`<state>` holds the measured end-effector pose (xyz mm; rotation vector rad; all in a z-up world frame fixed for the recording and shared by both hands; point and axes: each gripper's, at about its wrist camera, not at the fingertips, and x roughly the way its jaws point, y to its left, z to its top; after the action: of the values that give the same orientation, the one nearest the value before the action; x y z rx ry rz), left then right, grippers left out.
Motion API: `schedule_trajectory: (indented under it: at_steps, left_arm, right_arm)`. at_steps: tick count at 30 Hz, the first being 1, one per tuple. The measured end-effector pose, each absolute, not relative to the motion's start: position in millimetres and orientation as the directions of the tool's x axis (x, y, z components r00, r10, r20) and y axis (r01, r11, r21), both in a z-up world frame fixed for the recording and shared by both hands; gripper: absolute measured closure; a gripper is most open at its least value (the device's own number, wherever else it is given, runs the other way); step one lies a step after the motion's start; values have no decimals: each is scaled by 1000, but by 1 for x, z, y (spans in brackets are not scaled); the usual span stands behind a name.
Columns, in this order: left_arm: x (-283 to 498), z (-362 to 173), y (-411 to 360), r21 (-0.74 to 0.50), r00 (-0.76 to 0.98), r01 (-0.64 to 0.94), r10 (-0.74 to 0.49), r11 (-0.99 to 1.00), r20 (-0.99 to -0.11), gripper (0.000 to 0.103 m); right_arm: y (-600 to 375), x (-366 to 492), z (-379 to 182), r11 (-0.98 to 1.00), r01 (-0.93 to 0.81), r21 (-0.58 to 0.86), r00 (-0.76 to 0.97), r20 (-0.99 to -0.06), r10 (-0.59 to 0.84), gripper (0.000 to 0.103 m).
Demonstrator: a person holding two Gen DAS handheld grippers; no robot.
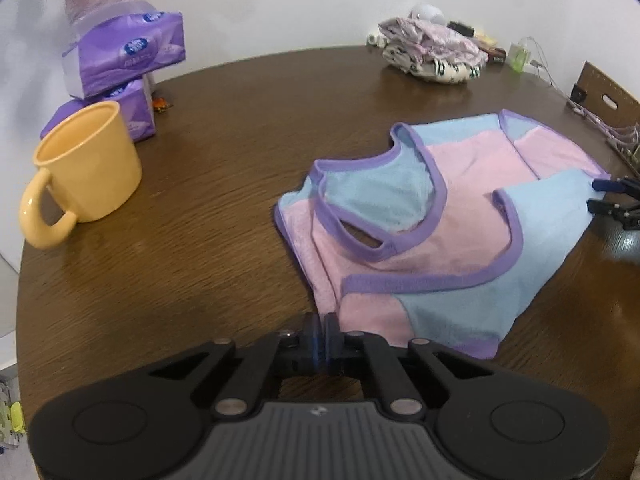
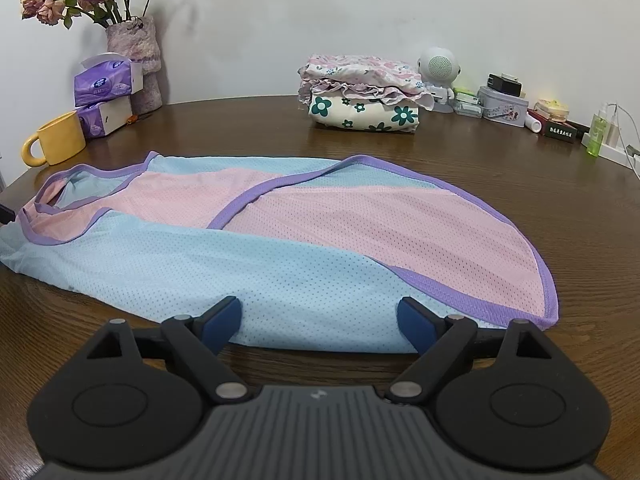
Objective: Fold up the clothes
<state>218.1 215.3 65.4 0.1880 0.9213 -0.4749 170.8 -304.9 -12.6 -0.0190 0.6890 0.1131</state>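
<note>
A sleeveless mesh vest (image 1: 460, 216), pink and light blue with purple trim, lies flat on the round brown table (image 1: 208, 208). My left gripper (image 1: 322, 320) is shut at the vest's near pink corner, and the cloth's edge runs straight in between the pads. In the right wrist view the vest (image 2: 280, 240) spreads across the middle. My right gripper (image 2: 320, 320) stands open over its near blue edge, one finger on either side and neither pressing the cloth. The right gripper (image 1: 598, 196) also shows at the vest's far side in the left wrist view.
A yellow mug (image 1: 88, 168) and stacked purple tissue packs (image 1: 128, 52) stand at the left, beside a vase of flowers (image 2: 134, 52). Folded floral clothes (image 2: 364, 96) sit at the back. A small white speaker (image 2: 438, 66), tins, bottles and cables (image 1: 600, 124) line the back right.
</note>
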Motion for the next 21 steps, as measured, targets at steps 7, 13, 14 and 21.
schedule_trajectory:
  at_steps: [7, 13, 14, 21]
  left_arm:
    - [193, 85, 198, -151, 511, 540, -465, 828, -723, 89]
    - [181, 65, 173, -102, 482, 543, -409, 833, -775, 88]
    - [181, 61, 174, -94, 483, 531, -392, 842, -783, 88]
    - [174, 60, 193, -70, 534, 475, -351, 877, -769, 88]
  right_arm:
    - [-304, 171, -13, 994, -111, 20, 766, -635, 98, 15]
    - [-304, 170, -12, 994, -112, 20, 766, -635, 99, 14]
    - [-304, 170, -12, 994, -112, 20, 766, -635, 99, 14]
    - [-303, 170, -12, 993, -112, 21, 766, -635, 100, 14]
